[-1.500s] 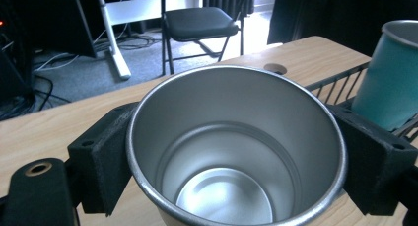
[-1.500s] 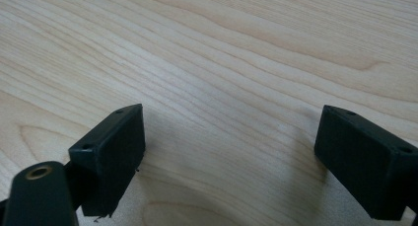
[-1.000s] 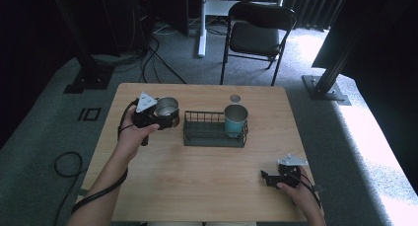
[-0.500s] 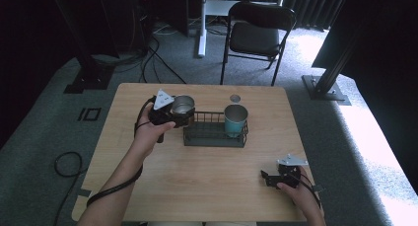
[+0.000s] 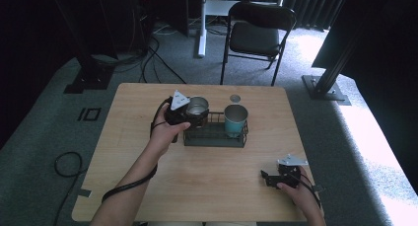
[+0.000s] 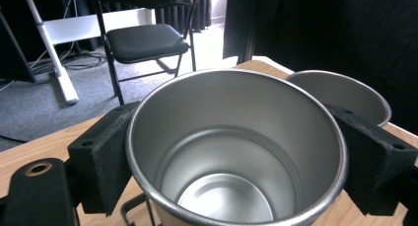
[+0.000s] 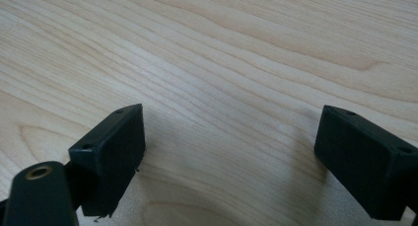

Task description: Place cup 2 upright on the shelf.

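Note:
My left gripper [image 5: 196, 112] is shut on a steel cup [image 5: 198, 105], and its black pads [image 6: 106, 157] press the cup's [image 6: 236, 152] sides. The cup stands upright and empty over the left end of a dark wire basket [image 5: 214, 137]. A teal cup [image 5: 235, 118] stands in the basket's right end, and its rim [image 6: 345, 93] shows just behind the held cup. My right gripper [image 5: 266, 179] lies near the table's front right edge. Its jaws [image 7: 229, 152] are open over bare wood with nothing between them.
The wooden table [image 5: 148, 186] carries a small round disc [image 5: 235, 98] behind the basket. A black folding chair [image 5: 256, 36] stands beyond the far edge. Cables and stand bases lie on the grey carpet to the left.
My left hand has carried the steel cup to the right, from left of the basket to over its left end. The right gripper has stayed where it was.

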`<state>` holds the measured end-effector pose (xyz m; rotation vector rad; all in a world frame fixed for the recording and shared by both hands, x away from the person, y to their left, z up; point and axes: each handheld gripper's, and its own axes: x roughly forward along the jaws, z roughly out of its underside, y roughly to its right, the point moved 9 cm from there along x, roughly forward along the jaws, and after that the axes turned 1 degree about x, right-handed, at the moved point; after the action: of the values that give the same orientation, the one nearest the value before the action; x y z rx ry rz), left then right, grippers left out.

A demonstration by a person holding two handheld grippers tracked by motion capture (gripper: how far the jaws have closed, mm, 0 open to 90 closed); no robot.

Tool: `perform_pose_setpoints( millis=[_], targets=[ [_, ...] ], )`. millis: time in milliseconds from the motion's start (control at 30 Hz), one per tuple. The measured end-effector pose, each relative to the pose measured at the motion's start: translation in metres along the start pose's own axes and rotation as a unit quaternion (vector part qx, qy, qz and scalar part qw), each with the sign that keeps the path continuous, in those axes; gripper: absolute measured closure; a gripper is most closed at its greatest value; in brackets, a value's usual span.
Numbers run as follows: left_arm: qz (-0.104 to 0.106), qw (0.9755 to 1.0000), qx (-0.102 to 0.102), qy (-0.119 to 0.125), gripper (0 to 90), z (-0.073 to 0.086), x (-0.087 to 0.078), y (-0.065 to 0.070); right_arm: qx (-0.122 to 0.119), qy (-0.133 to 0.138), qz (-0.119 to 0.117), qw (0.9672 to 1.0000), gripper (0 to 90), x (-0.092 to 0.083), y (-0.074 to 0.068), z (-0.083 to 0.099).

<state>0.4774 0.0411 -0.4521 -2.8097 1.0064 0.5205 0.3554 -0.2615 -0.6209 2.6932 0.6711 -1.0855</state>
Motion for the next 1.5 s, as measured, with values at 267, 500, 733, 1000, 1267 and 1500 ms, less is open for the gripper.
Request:
perform_pose_setpoints(
  millis=[267,500,733,1000,1267,1500],
  targets=[
    [-0.009,0.9999,0.003,-0.008,13.9,0.013,0.015,0.000,0.000,0.000,0.000,1.0000,11.7,0.000,0.000,0.000],
    [-0.003,0.9995,0.002,-0.030,13.9,0.033,0.026,0.003,0.000,0.000,0.000,1.0000,11.7,0.000,0.000,0.000],
    [-0.004,0.9989,0.006,-0.046,13.9,0.049,0.033,0.002,0.000,0.000,0.000,1.0000,11.6,0.000,0.000,0.000],
    [-0.006,0.9988,0.017,-0.045,13.8,0.059,0.039,0.003,0.000,0.000,0.000,1.0000,11.7,0.000,0.000,0.000],
    [0.009,0.9982,0.035,-0.049,13.4,0.060,0.037,0.008,0.000,0.000,0.000,1.0000,11.7,0.000,0.000,0.000],
    [0.009,0.9978,0.040,-0.053,13.5,0.060,0.034,0.007,0.000,0.000,0.000,1.0000,11.7,0.000,0.000,0.000]
  ],
)
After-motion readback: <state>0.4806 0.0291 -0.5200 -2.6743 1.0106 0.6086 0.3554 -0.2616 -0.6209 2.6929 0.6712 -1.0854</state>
